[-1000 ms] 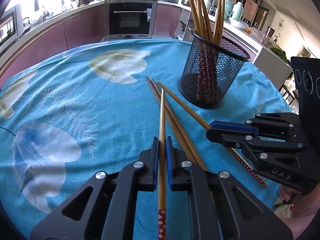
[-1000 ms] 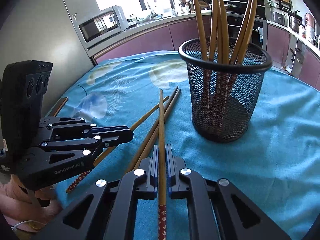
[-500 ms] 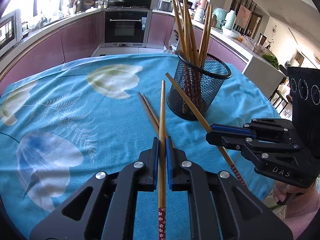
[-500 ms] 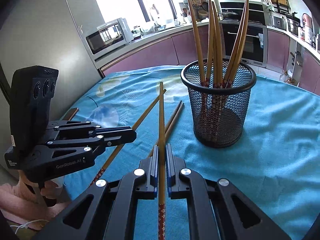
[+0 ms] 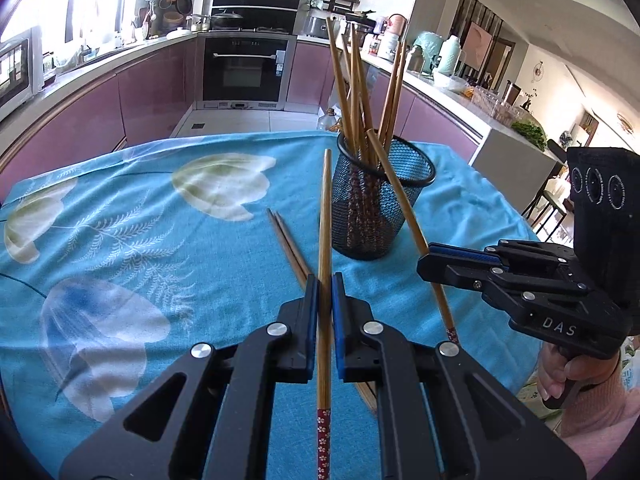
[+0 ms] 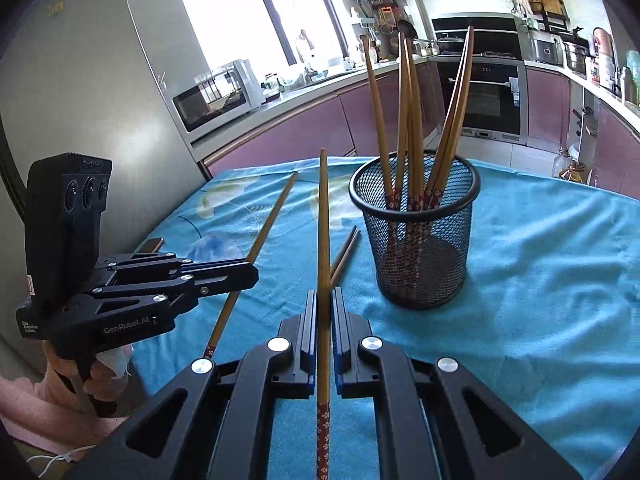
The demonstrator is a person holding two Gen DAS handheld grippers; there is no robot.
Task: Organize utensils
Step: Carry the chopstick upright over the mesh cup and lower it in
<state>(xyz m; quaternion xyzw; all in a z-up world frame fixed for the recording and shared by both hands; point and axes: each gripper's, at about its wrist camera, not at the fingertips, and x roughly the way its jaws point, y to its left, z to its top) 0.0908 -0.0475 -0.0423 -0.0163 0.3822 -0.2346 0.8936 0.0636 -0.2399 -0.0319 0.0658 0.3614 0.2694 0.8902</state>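
My left gripper is shut on a bamboo chopstick that points away over the table, its red flowered end toward the camera. My right gripper is shut on another chopstick, also lifted off the cloth. Each gripper appears in the other's view: the right gripper with its chopstick slanting in front of the holder, the left gripper at the left. A black mesh holder stands upright with several chopsticks in it. Two dark chopsticks lie on the cloth beside the holder.
A blue flowered tablecloth covers the round table. A person's hand in a pink sleeve holds the right gripper's handle. Kitchen counters and an oven stand beyond the table's far edge. A phone-like object lies at the table's left edge.
Both grippers have risen with their chopsticks, which now hang clear of the cloth. The holder looks farther away and lower in both views. Two chopsticks stay on the table.
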